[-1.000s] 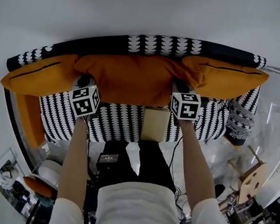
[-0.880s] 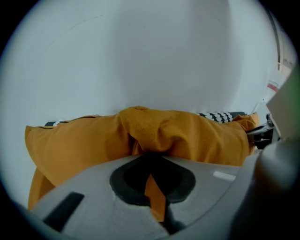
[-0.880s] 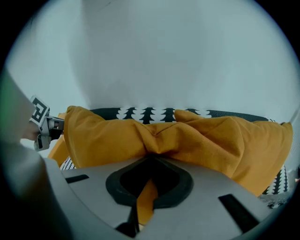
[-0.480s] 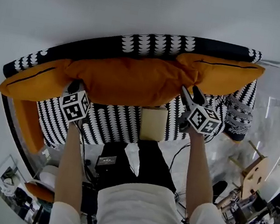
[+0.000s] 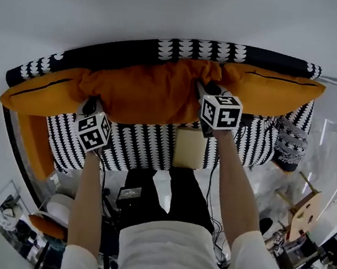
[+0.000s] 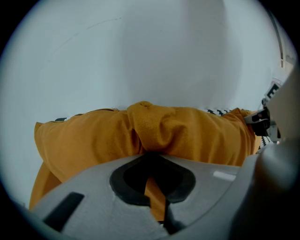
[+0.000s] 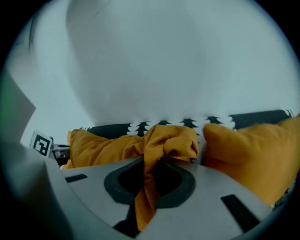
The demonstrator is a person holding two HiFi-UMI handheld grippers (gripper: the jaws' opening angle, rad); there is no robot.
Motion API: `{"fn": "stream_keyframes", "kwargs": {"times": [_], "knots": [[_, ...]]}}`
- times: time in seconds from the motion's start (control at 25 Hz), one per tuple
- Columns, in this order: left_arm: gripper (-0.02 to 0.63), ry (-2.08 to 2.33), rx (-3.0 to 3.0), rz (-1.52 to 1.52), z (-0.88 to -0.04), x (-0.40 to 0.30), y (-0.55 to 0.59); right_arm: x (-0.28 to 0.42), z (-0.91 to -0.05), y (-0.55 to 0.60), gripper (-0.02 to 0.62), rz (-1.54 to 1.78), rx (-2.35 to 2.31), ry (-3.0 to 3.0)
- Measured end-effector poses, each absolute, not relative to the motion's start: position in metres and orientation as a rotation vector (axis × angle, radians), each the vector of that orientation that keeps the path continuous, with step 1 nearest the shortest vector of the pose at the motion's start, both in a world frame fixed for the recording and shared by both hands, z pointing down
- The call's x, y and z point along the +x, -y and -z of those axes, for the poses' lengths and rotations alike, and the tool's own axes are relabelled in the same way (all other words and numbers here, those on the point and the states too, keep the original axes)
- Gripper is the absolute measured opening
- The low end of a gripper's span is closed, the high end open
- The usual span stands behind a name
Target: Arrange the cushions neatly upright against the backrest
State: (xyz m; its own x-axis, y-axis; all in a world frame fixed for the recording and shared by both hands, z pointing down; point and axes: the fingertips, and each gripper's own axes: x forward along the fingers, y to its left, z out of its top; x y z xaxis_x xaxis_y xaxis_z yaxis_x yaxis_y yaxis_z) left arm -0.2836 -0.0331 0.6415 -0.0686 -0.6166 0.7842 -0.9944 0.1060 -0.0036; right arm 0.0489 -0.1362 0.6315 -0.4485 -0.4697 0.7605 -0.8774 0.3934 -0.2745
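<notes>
Three orange cushions lean on the backrest (image 5: 187,51) of a black-and-white patterned sofa. The middle cushion (image 5: 149,93) sags, bunched at both ends. My left gripper (image 5: 90,105) is shut on its lower left corner, and orange fabric (image 6: 154,192) is pinched in the slot. My right gripper (image 5: 204,91) is at its upper right corner; the jaws are closing, with a fold of orange fabric (image 7: 146,183) squeezed between them. The left cushion (image 5: 43,93) and the right cushion (image 5: 272,90) lie tilted on either side, untouched.
A fourth orange cushion (image 5: 32,142) hangs at the sofa's left arm. A patterned cushion (image 5: 289,142) sits at the right end. A beige box (image 5: 188,147) stands on the seat (image 5: 135,148) in front of me. Wooden furniture (image 5: 306,217) and clutter stand at the right.
The right gripper let go of the cushion's lower right corner, swung out to the right with its jaws apart, then came back higher and took the upper right corner. The left gripper kept its hold.
</notes>
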Motion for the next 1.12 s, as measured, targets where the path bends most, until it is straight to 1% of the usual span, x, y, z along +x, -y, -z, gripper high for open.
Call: {"fn": "stream_keyframes", "kwargs": {"times": [0.12,0.32,0.48,0.64,0.76,0.92,0.96,1.08,1.12], "knots": [[0.009,1.77,1.572,-0.737,-0.643,-0.284,0.027,0.034,-0.633,0.158,0.044,-0.823,1.075,2.069],[0.009,1.736,1.59,-0.602,-0.649,-0.261,0.045,0.073,-0.618,0.168,0.04,-0.902,1.143,2.161],[0.007,1.683,1.634,-0.533,-0.648,-0.231,0.078,0.097,-0.603,0.169,0.035,-0.89,1.224,2.206],[0.006,1.682,1.76,-0.478,-0.627,-0.208,0.116,0.121,-0.586,0.171,0.034,-0.848,1.322,2.23],[0.006,1.698,1.848,-0.523,-0.617,-0.21,0.128,0.13,-0.583,0.171,0.035,-0.824,1.351,2.242],[0.008,1.72,1.857,-0.616,-0.62,-0.234,0.108,0.121,-0.597,0.164,0.04,-0.784,1.305,2.216],[0.008,1.735,1.85,-0.635,-0.618,-0.24,0.102,0.12,-0.596,0.163,0.066,-0.781,1.298,2.214],[0.008,1.793,1.831,-0.672,-0.605,-0.256,0.082,0.123,-0.581,0.155,0.193,-0.772,1.276,2.232],[0.008,1.823,1.825,-0.681,-0.598,-0.262,0.073,0.127,-0.573,0.151,0.215,-0.753,1.275,2.237]]}}
